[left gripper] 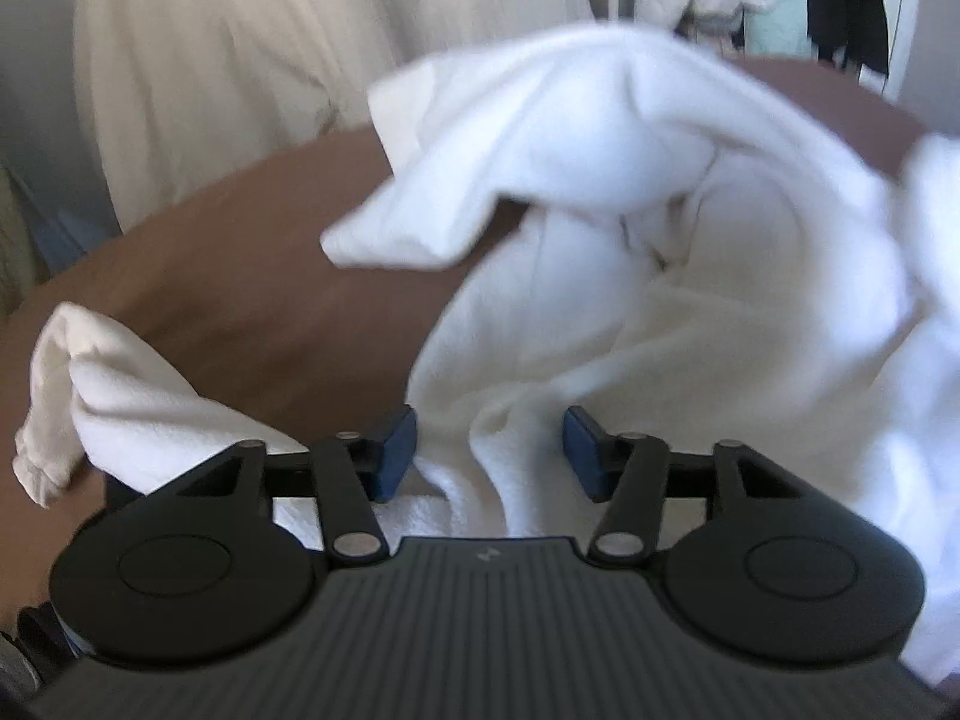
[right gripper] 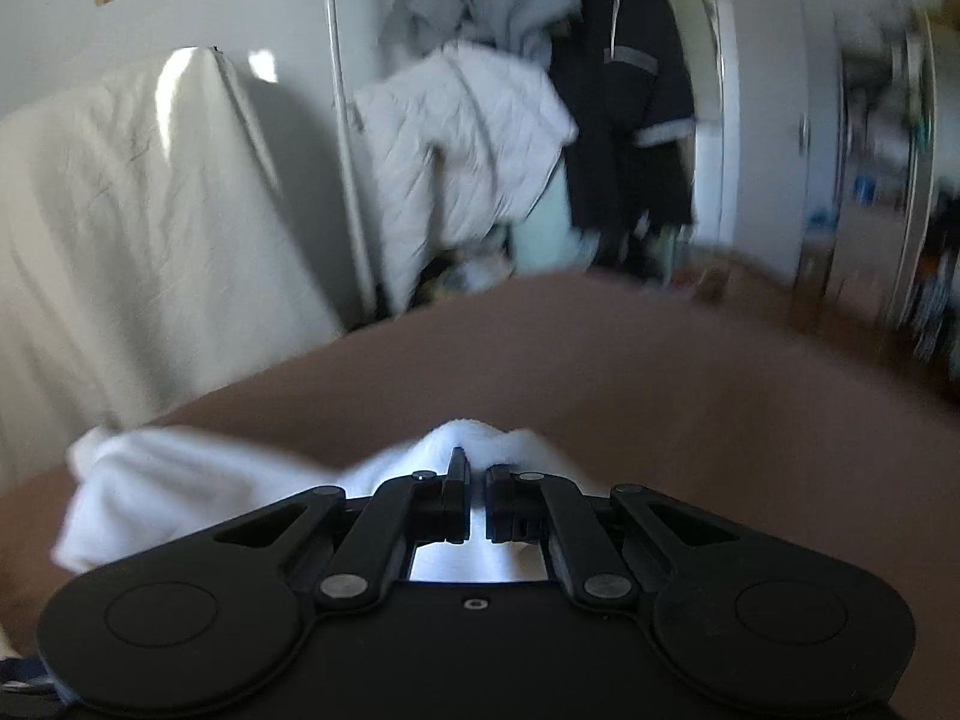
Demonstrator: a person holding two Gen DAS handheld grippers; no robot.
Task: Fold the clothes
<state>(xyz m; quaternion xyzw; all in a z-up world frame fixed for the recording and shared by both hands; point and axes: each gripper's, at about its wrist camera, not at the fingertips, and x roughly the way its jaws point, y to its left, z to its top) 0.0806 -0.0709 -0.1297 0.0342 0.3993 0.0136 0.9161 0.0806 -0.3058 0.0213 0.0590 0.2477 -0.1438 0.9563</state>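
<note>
Left claw (left gripper: 489, 450), half-open, has white garment (left gripper: 660, 312) slack between its pads, bulk toward one o'clock; right claw (right gripper: 476, 501) pinches its edge.

Garment (left gripper: 690, 276) lying on the bed (left gripper: 252, 252), a sleeve (left gripper: 120, 396) lying to its left, draped sheet (right gripper: 120, 228) and hanging jackets (right gripper: 474, 144) standing behind the bed

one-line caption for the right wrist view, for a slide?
Right gripper shut on a bunch of white garment, lifted above the brown surface.
</note>
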